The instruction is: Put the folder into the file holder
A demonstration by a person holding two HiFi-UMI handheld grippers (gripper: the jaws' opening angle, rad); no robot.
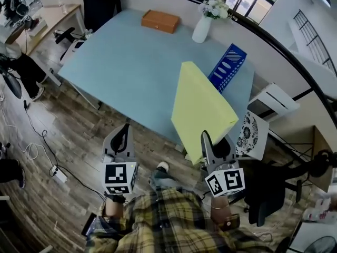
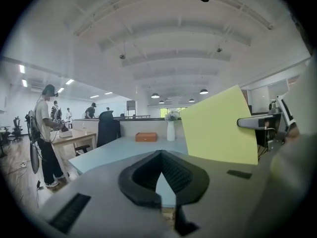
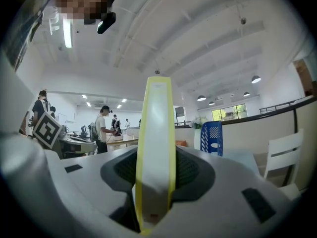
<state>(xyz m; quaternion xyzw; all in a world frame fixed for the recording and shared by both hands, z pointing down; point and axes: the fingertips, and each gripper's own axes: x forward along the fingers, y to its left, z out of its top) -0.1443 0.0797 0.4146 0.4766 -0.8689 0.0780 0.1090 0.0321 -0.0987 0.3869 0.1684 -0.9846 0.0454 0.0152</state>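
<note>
Folder (image 1: 202,104) carrying is the step in hand, I judge. The left tool (image 1: 124,129) hangs closed and empty, short of the table (image 1: 126,62). The right tool (image 1: 206,137) clamps the yellow sheet's near edge, the rest reaching ahead over the table. The blue file holder (image 1: 227,67) stands beyond its far end. The next move calls for lining it up over the slot and lowering it.

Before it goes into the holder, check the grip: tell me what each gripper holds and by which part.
The right gripper clamps the yellow folder by its near edge; the left gripper holds nothing.
</note>
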